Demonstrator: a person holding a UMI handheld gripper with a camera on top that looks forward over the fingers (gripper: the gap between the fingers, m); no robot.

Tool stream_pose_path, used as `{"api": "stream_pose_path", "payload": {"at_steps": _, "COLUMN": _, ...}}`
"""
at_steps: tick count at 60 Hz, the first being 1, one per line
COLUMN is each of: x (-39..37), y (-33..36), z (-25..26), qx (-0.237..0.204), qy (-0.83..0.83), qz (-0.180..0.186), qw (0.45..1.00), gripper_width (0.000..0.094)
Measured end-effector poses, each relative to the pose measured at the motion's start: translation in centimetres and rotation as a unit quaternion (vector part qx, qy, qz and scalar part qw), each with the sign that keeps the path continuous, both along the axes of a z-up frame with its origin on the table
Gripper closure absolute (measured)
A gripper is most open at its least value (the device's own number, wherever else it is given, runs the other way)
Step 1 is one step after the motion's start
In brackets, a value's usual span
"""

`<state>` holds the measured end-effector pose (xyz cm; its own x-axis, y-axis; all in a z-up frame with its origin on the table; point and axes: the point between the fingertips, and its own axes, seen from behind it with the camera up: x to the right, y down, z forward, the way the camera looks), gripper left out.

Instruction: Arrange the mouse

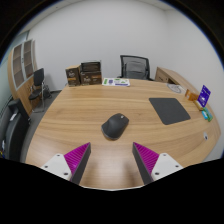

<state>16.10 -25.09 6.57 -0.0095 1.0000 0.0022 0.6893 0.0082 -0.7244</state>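
Note:
A black computer mouse (115, 126) lies on the wooden table (90, 110), just ahead of my fingers and a little left of the middle between them. A dark grey mouse mat (170, 110) lies farther off to the right. My gripper (112, 160) is open and empty, its purple pads (78, 156) wide apart above the table's near edge.
A purple box (204, 96) and small items sit near the table's right edge. Papers (115, 82) lie at the far edge. Black office chairs (134, 67) stand behind the table and at the left (38, 85). Shelves (84, 73) line the back wall.

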Motion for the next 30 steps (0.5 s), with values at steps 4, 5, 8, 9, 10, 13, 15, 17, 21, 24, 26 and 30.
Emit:
{"api": "stream_pose_path", "payload": {"at_steps": 4, "x": -1.6, "y": 0.1, "z": -1.1, "qx": 0.001, "qy": -0.002, "qz": -0.001, "qw": 1.0, "gripper_width": 0.0073}}
{"api": "stream_pose_path", "payload": {"at_steps": 5, "x": -2.0, "y": 0.1, "z": -1.4, "qx": 0.002, "qy": -0.003, "qz": -0.001, "qw": 1.0, "gripper_width": 0.0075}}
{"api": "stream_pose_path", "payload": {"at_steps": 8, "x": -3.2, "y": 0.2, "z": -2.1, "qx": 0.003, "qy": -0.004, "qz": -0.001, "qw": 1.0, "gripper_width": 0.0075}}
{"api": "stream_pose_path", "payload": {"at_steps": 9, "x": -3.6, "y": 0.2, "z": -2.3, "qx": 0.003, "qy": -0.004, "qz": -0.001, "qw": 1.0, "gripper_width": 0.0073}}
{"api": "stream_pose_path", "payload": {"at_steps": 10, "x": -4.1, "y": 0.2, "z": -2.5, "qx": 0.003, "qy": -0.006, "qz": 0.0, "qw": 1.0, "gripper_width": 0.0076}}
{"api": "stream_pose_path", "payload": {"at_steps": 13, "x": -5.1, "y": 0.2, "z": -3.2, "qx": 0.003, "qy": -0.008, "qz": 0.0, "qw": 1.0, "gripper_width": 0.0076}}
{"api": "stream_pose_path", "payload": {"at_steps": 15, "x": -5.8, "y": 0.2, "z": -3.6, "qx": 0.002, "qy": -0.01, "qz": -0.001, "qw": 1.0, "gripper_width": 0.0075}}
{"api": "stream_pose_path", "payload": {"at_steps": 17, "x": -6.5, "y": 0.2, "z": -4.1, "qx": 0.001, "qy": -0.012, "qz": -0.001, "qw": 1.0, "gripper_width": 0.0075}}
{"api": "stream_pose_path", "payload": {"at_steps": 21, "x": -7.7, "y": 0.2, "z": -5.0, "qx": -0.002, "qy": -0.018, "qz": -0.001, "qw": 1.0, "gripper_width": 0.0076}}
{"api": "stream_pose_path", "payload": {"at_steps": 24, "x": -8.5, "y": 0.3, "z": -5.5, "qx": -0.006, "qy": -0.021, "qz": -0.001, "qw": 1.0, "gripper_width": 0.0073}}
{"api": "stream_pose_path", "payload": {"at_steps": 26, "x": -9.0, "y": 0.3, "z": -5.9, "qx": -0.007, "qy": -0.024, "qz": -0.001, "qw": 1.0, "gripper_width": 0.0074}}
{"api": "stream_pose_path", "payload": {"at_steps": 30, "x": -10.1, "y": 0.5, "z": -6.3, "qx": -0.004, "qy": -0.027, "qz": -0.001, "qw": 1.0, "gripper_width": 0.0074}}
